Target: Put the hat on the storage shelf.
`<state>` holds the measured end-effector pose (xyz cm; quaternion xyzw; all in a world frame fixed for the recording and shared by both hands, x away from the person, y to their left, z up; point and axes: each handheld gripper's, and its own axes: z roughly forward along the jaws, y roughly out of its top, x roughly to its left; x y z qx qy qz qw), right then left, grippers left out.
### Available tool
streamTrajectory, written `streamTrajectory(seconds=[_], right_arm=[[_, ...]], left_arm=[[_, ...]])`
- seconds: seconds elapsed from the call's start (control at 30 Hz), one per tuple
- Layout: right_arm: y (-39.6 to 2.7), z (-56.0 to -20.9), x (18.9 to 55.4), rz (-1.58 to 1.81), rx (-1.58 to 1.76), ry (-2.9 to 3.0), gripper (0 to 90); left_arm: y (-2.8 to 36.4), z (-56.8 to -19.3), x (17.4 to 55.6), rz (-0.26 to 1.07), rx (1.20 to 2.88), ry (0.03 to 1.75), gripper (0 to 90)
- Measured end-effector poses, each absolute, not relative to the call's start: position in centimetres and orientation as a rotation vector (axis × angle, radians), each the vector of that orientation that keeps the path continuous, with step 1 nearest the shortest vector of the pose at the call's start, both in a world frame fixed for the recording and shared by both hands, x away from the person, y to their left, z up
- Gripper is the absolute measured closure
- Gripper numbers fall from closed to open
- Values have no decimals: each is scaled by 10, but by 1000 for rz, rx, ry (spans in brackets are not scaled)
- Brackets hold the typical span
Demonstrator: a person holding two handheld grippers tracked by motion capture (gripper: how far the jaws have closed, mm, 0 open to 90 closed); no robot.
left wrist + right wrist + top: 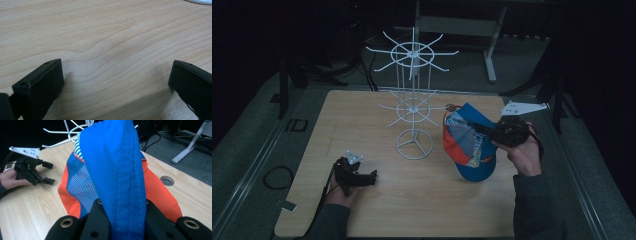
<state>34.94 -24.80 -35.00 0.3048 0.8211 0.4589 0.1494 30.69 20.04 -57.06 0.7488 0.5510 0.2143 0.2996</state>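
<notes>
My right gripper (492, 131) is clamped on the cap (468, 145). In the right gripper view its two black jaws squeeze a blue fold of the cap (117, 175) between them, with orange cloth and blue mesh hanging on both sides. In the high view my right hand (524, 152) holds the gripper out level, pointing toward the white wire rack (413, 100), and the cap hangs just right of the rack's round foot, over the counter (377, 210).

My left gripper (373, 177) is let go, with its jaws wide apart and nothing between them. It sits low on the counter, well left of the rack and nearer to me, with my left hand (343, 192) behind it. In the left gripper view I see bare wood grain between the jaws, and a bit of the rack's white foot (200, 1) at the top right corner.

The counter is light wood. Around it is grey floor and a dark room, with a grey desk leg (492, 50) behind the rack and black cables on the floor.

The right gripper view shows a round hole (167, 180) in the counter past the cap, and my left gripper (47, 173) far off on the left. The high view shows the rack whole, with two rings of hooks, one high and one low.
</notes>
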Motion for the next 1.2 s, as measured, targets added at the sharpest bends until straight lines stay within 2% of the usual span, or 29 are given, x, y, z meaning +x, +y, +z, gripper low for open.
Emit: streamTrajectory(seconds=[1.2], right_arm=[[-250, -320, 335, 1443, 771, 2329, 878]], left_arm=[[200, -571, 307, 570, 1987, 1462, 1]])
